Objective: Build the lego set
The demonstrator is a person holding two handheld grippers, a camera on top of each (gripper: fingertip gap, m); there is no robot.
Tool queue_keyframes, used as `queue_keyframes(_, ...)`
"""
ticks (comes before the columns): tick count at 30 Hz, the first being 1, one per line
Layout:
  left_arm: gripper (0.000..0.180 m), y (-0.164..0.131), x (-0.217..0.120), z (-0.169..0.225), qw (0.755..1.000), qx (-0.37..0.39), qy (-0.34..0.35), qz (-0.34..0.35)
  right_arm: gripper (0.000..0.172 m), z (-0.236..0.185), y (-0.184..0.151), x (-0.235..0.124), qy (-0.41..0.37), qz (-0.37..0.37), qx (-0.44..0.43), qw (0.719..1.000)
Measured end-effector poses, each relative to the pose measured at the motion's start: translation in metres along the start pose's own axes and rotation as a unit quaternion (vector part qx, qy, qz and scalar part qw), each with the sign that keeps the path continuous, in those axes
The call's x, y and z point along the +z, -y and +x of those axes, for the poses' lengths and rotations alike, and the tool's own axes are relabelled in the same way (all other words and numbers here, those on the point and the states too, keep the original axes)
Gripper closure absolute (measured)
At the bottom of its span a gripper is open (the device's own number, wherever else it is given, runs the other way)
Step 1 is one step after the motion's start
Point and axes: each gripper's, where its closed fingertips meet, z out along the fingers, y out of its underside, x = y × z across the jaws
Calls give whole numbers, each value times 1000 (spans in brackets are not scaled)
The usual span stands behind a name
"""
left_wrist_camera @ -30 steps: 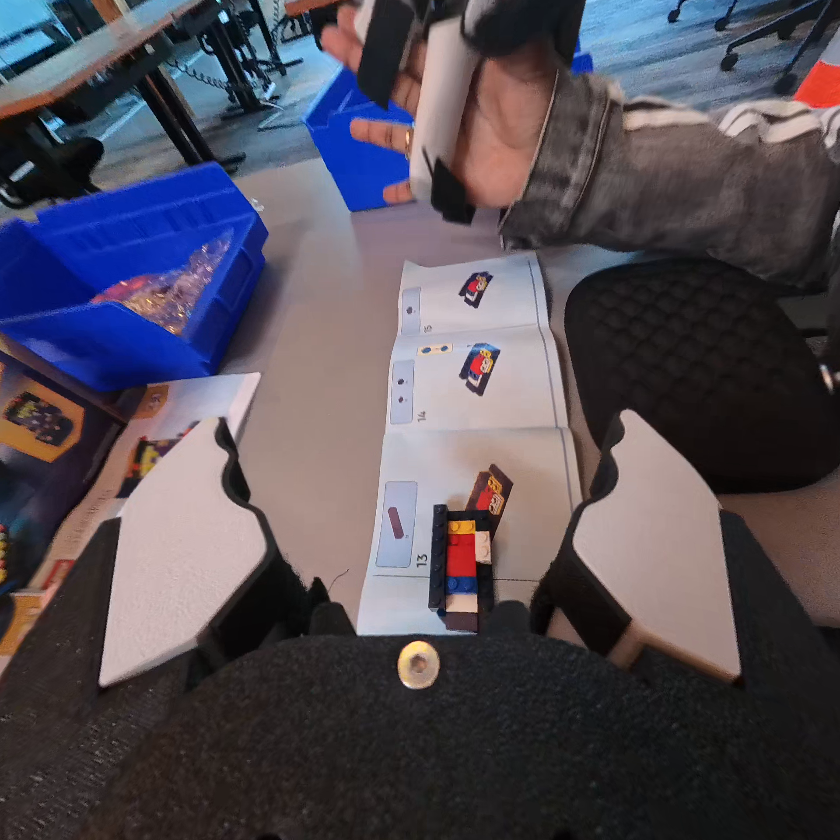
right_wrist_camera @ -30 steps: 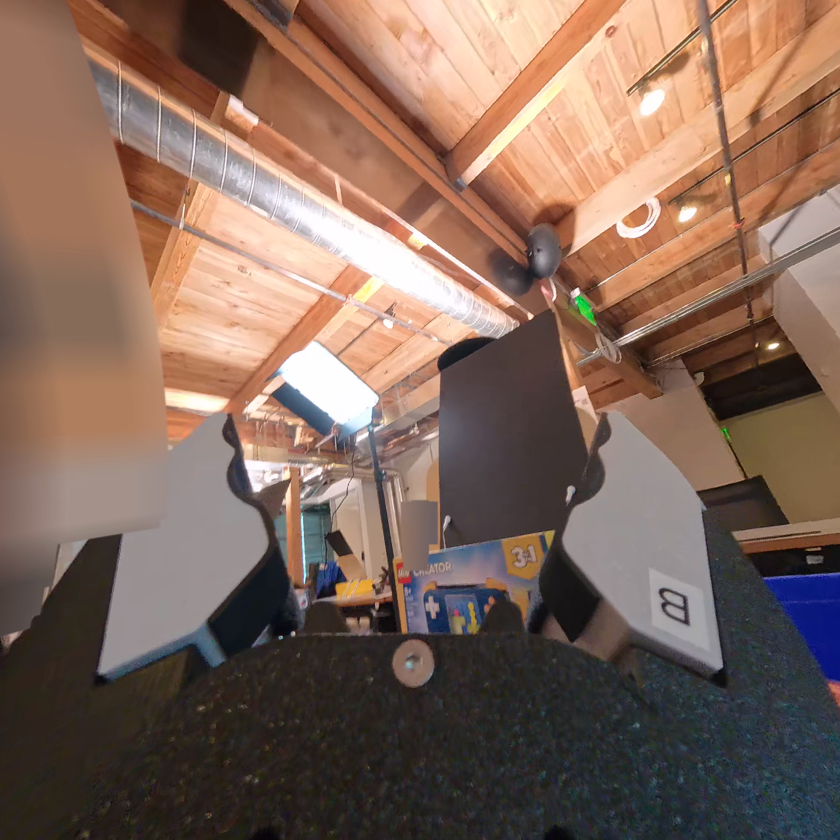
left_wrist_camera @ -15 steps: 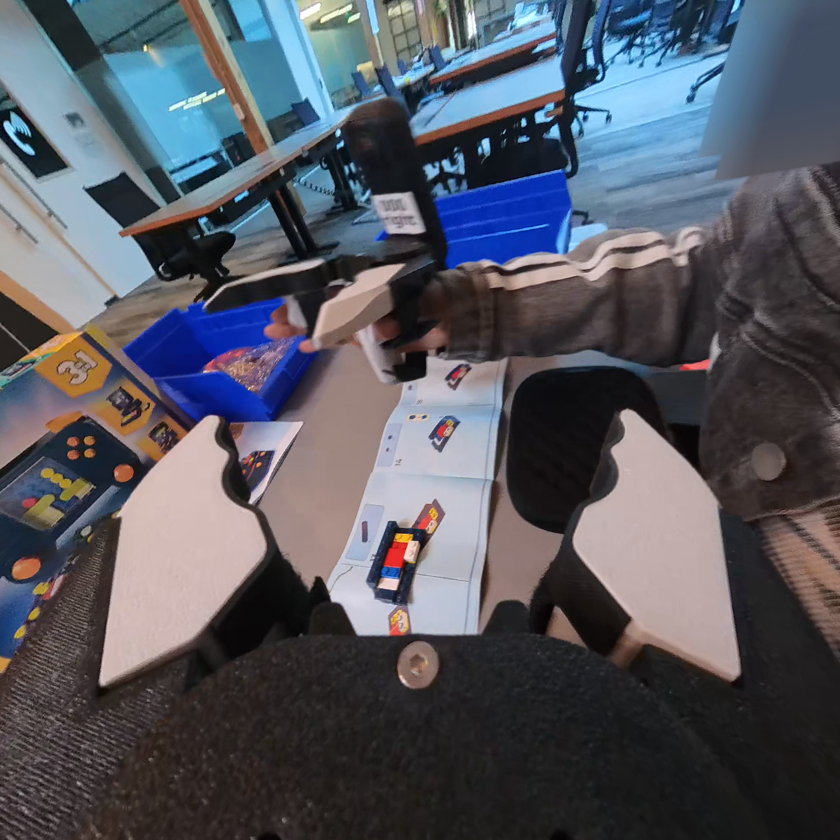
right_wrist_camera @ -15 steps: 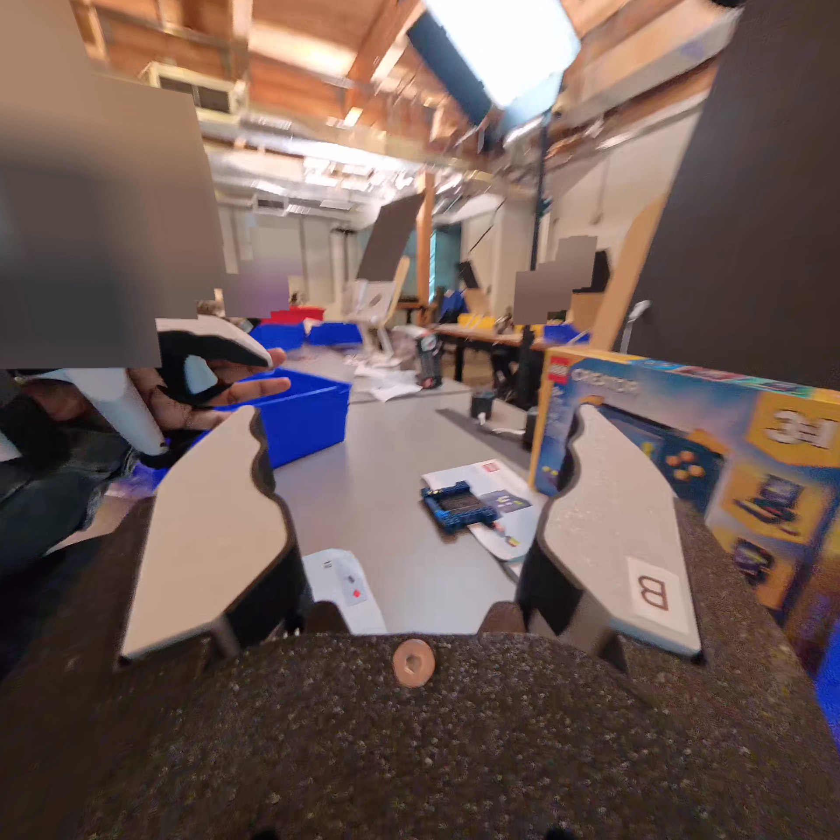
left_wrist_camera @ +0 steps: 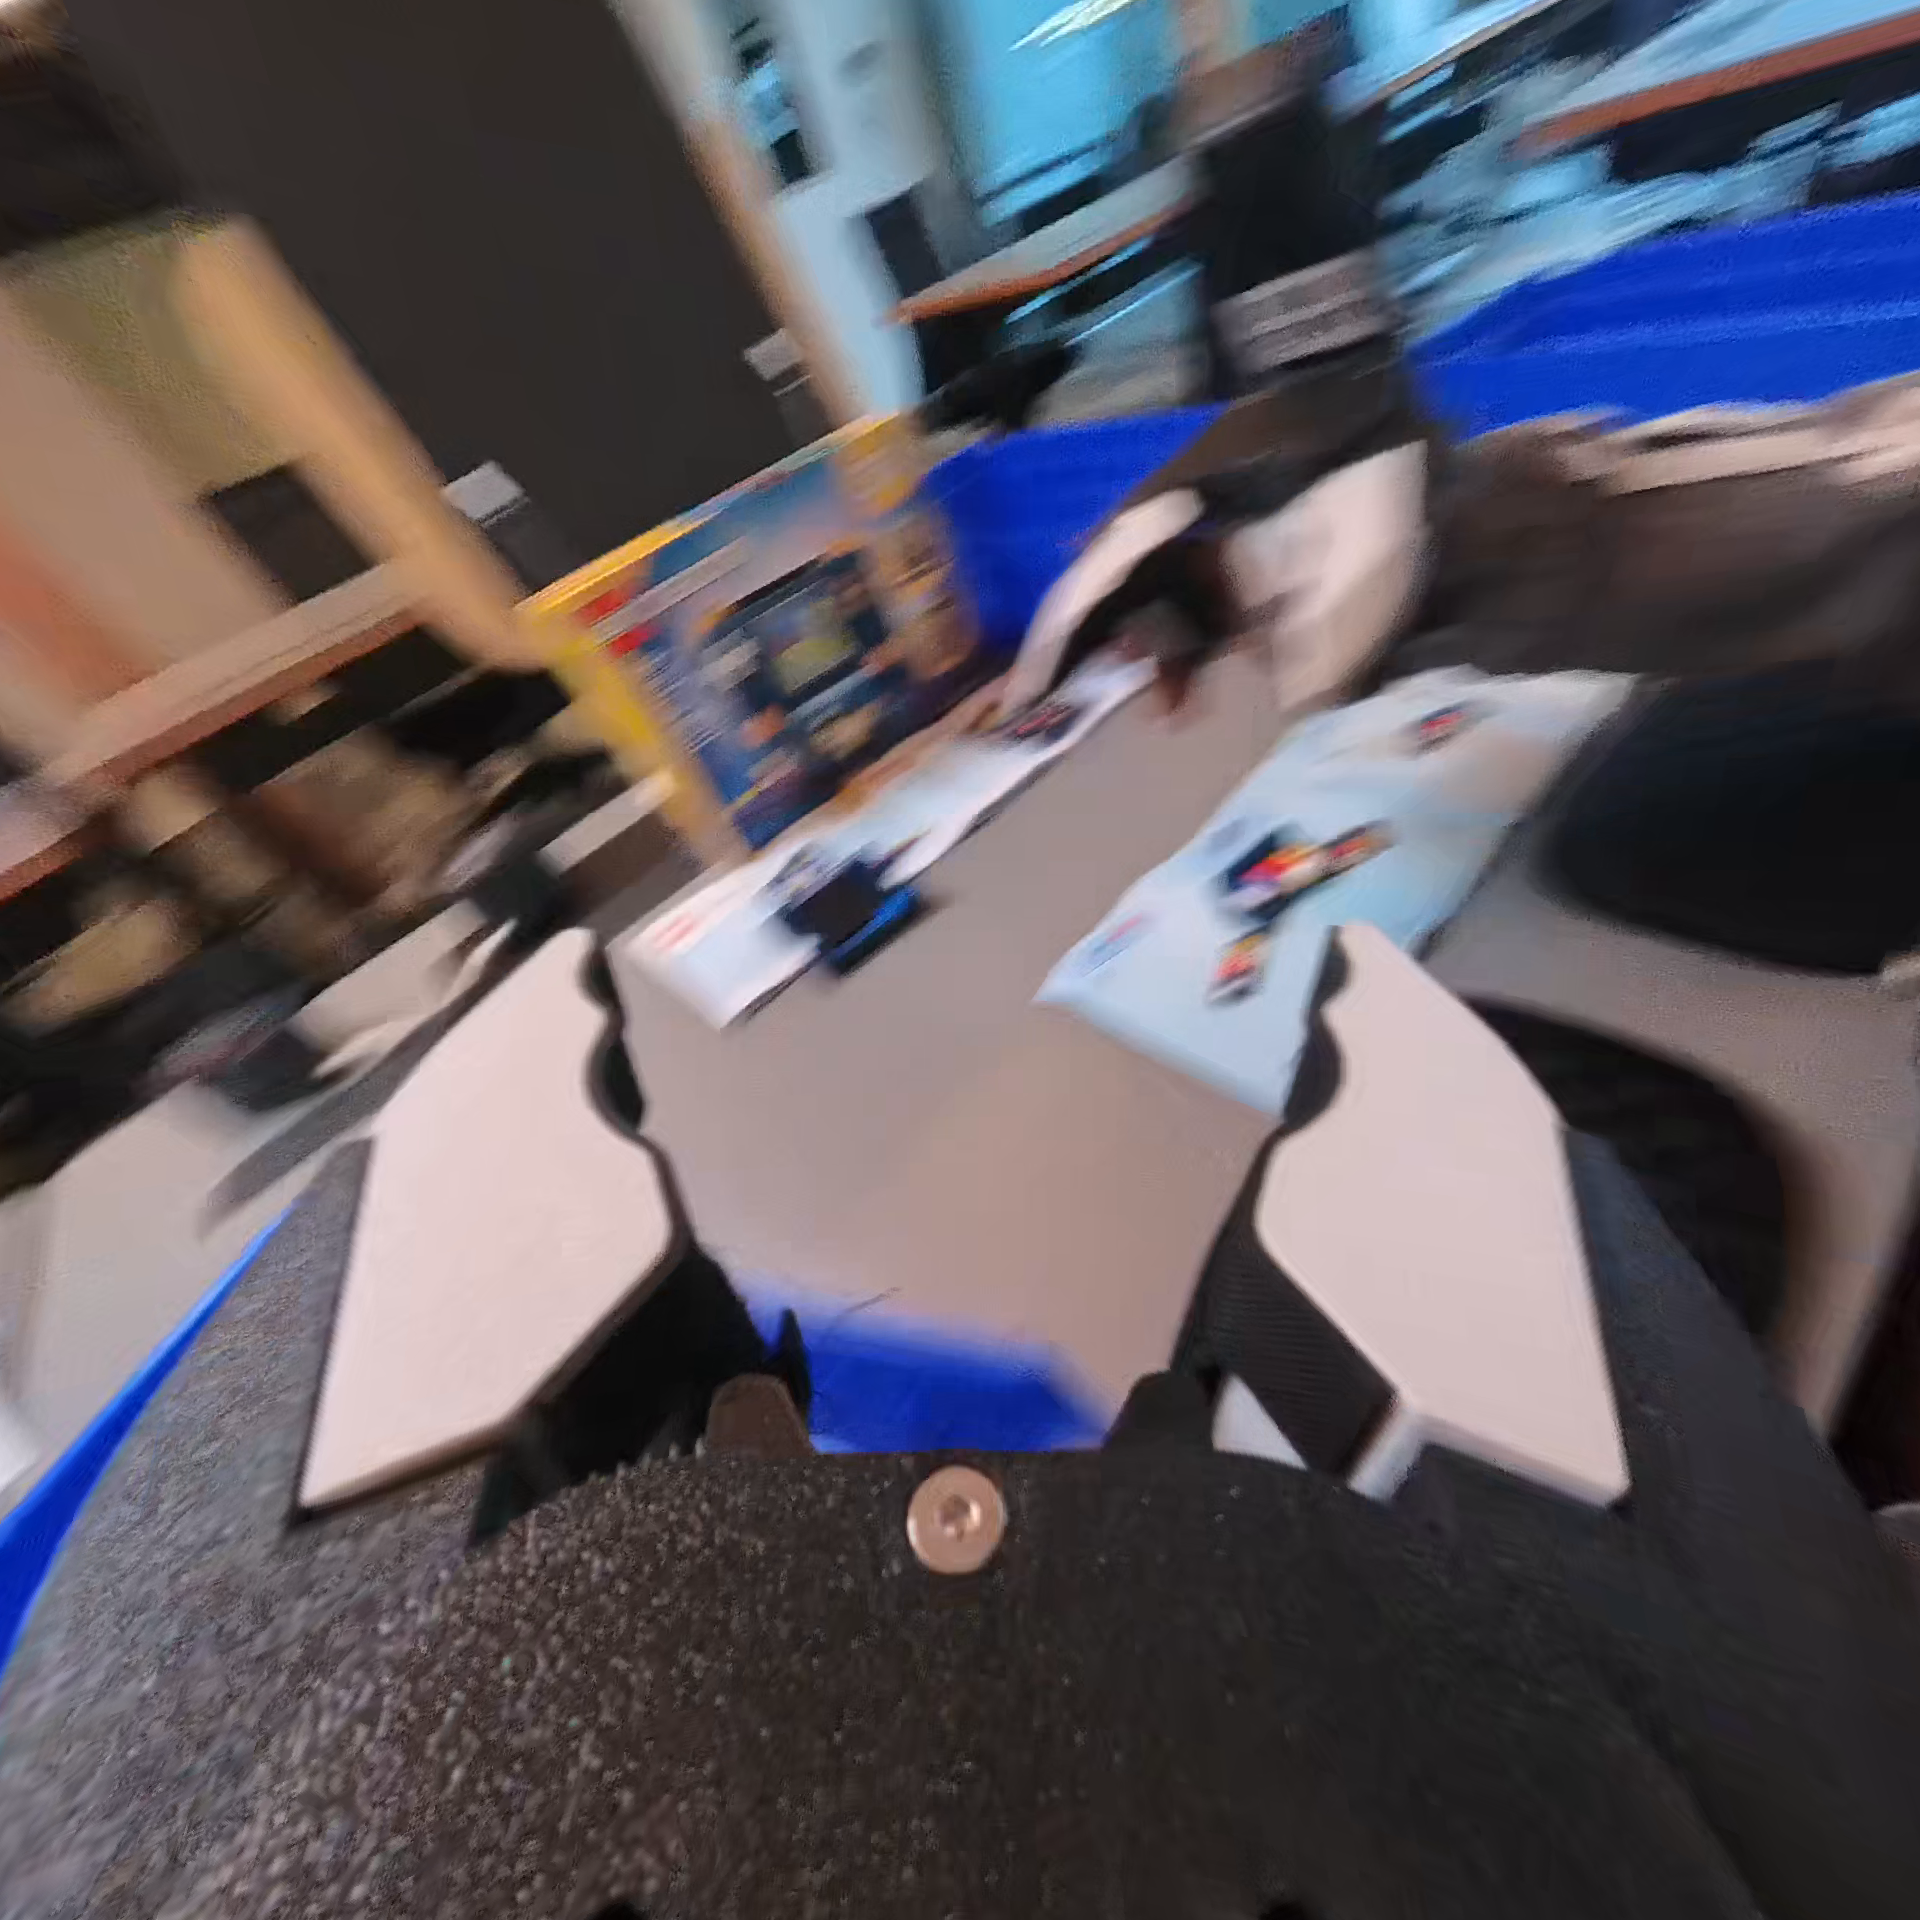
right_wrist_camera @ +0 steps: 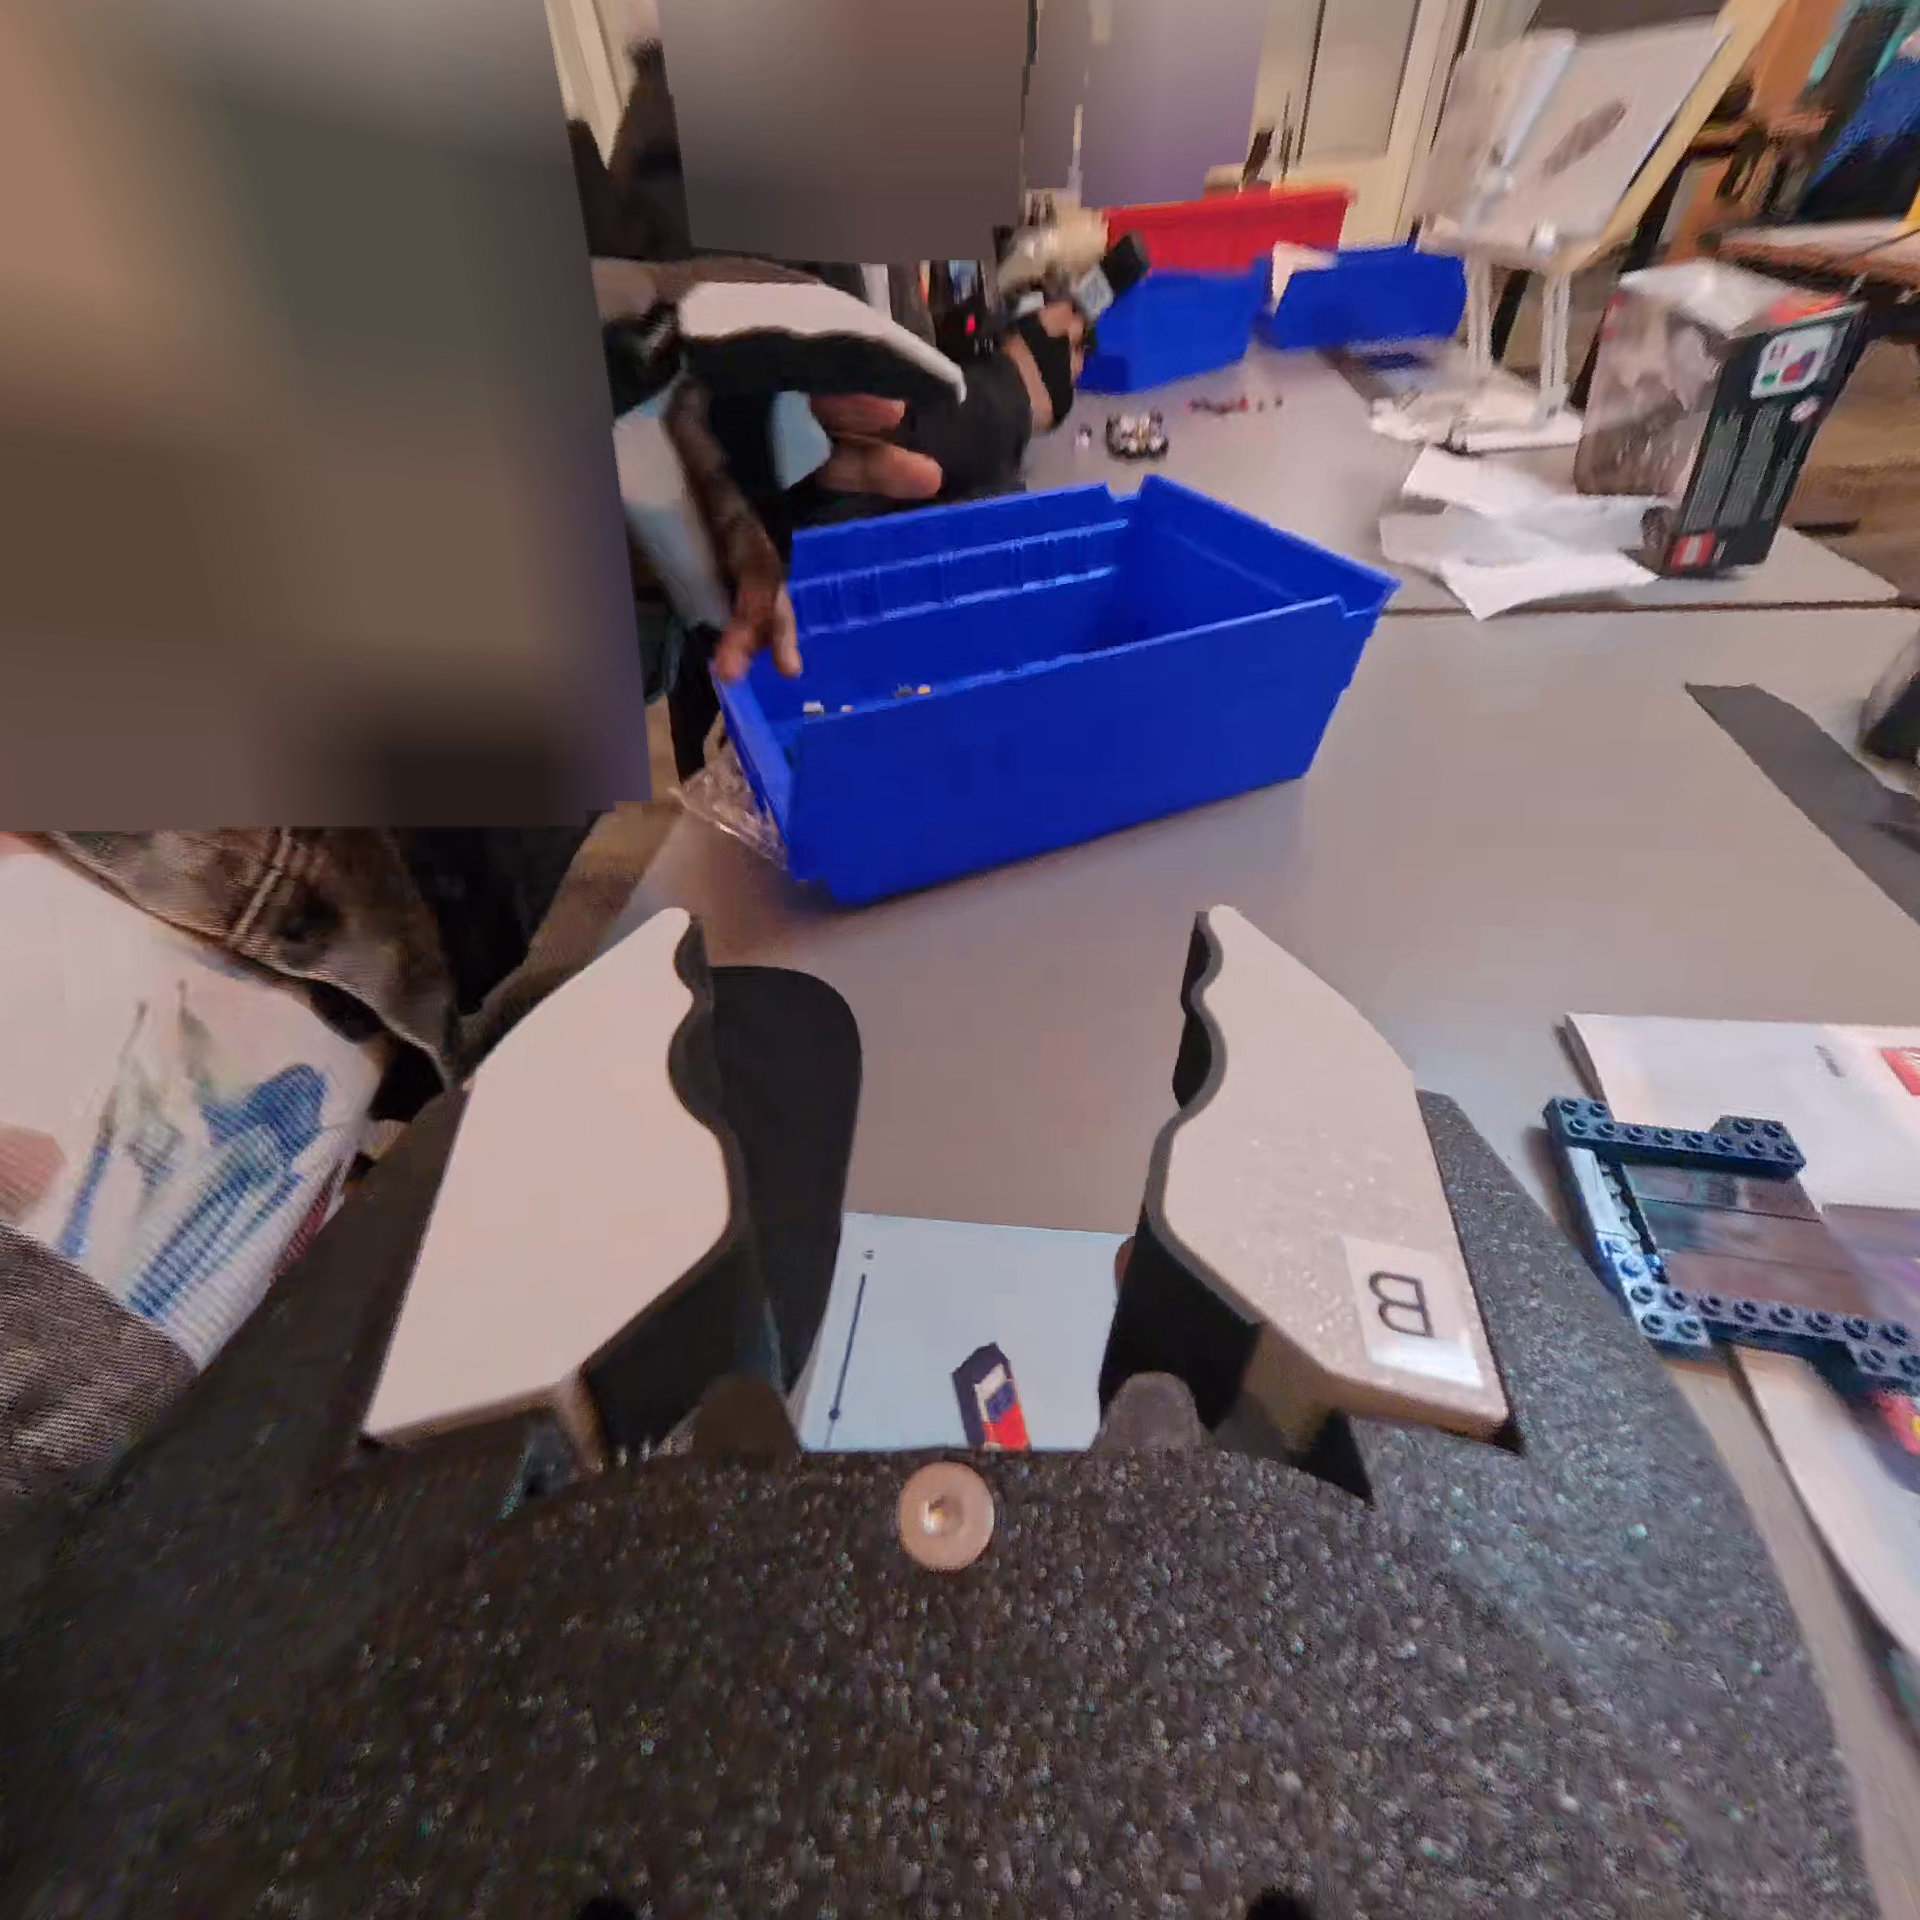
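Grey tabletop (right_wrist_camera: 1558,790) is carrying everything in both views, and toward its left edge in the right wrist view a blue bin (right_wrist_camera: 1039,748) is sitting with a few small pieces showing over its near wall and crinkled clear plastic poking out at its near-left corner. A hand (right_wrist_camera: 821,457) with the left gripper (right_wrist_camera: 831,322) is hovering over that bin's back-left corner, fingertips touching the rim. Nearer, the right gripper (right_wrist_camera: 940,997) is hanging over the table's near edge with its jaws standing apart and nothing between them; below them a pale instruction sheet (right_wrist_camera: 966,1330) is lying with a small brick model (right_wrist_camera: 992,1392) on it, and a black chair back is showing just beside the left finger. Toward the right edge a dark blue brick frame (right_wrist_camera: 1714,1247) is resting on a white booklet (right_wrist_camera: 1745,1081). The left wrist view is heavily blurred: the left gripper (left_wrist_camera: 966,997) is spreading wide over bare grey table with nothing in it, a blue bin rim (left_wrist_camera: 935,1382) just beneath it, a colourful toy box (left_wrist_camera: 790,665) standing toward the far side, the blue frame (left_wrist_camera: 847,914) in front of it, and the pale sheet (left_wrist_camera: 1351,862) lying to the right.
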Motion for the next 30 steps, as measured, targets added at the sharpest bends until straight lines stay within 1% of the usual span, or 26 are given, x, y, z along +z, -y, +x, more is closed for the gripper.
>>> queue_keyframes(1, 76, -15, -23, -31, 998, -7, 55, -36, 85, -3, -3, -6, -8, 8, 1, 1000)
queue_keyframes(2, 102, -32, -47, -58, 992, -10, 97, -80, 86, -6, -7, -13, -16, 11, -2, 1000)
queue_keyframes(3, 117, -49, -67, -81, 984, -16, 119, -130, 85, -8, -11, -21, -25, 14, -6, 1000)
queue_keyframes(5, 112, -83, -94, -110, 965, -64, 106, -233, 85, -11, -20, -38, -47, 21, -9, 999)
queue_keyframes(6, 112, -95, -101, -125, 953, -90, 102, -269, 84, -11, -23, -47, -59, 27, -9, 998)
queue_keyframes(7, 112, -104, -103, -135, 944, -112, 88, -298, 84, -10, -26, -55, -71, 35, -8, 997)
queue_keyframes(9, 111, -125, -99, -138, 920, -149, 32, -362, 85, -6, -28, -70, -97, 60, -6, 993)
queue_keyframes(11, 106, -147, -97, -143, 888, -148, 15, -435, 85, 1, -29, -82, -122, 88, -4, 989)
queue_keyframes(12, 104, -155, -93, -144, 878, -135, 8, -459, 85, 4, -29, -86, -132, 100, -4, 986)
queue_keyframes(14, 104, -163, -82, -144, 871, -125, -3, -475, 85, 8, -30, -91, -143, 112, -9, 983)
queue_keyframes(17, 106, -170, -70, -138, 866, -116, -26, -485, 85, 14, -37, -96, -155, 101, -21, 982)
queue_keyframes(20, 107, -178, -71, -136, 853, -94, -35, -512, 85, 19, -41, -100, -156, 115, -11, 981)
queue_keyframes(23, 112, -173, -77, -130, 852, -81, -57, -514, 85, 24, -41, -108, -158, 138, -1, 978)
queue_keyframes(25, 110, -166, -91, -129, 851, -42, -69, -519, 87, 27, -38, -118, -173, 157, -8, 972)
queue_keyframes(27, 113, -152, -103, -136, 862, -4, -44, -505, 87, 30, -34, -127, -193, 177, -28, 965)
queue_keyframes(29, 117, -137, -111, -137, 882, -7, -22, -472, 88, 31, -28, -136, -209, 202, -47, 956)
queue_keyframes(30, 118, -132, -115, -137, 887, -7, -15, -461, 88, 32, -25, -140, -216, 215, -54, 951)
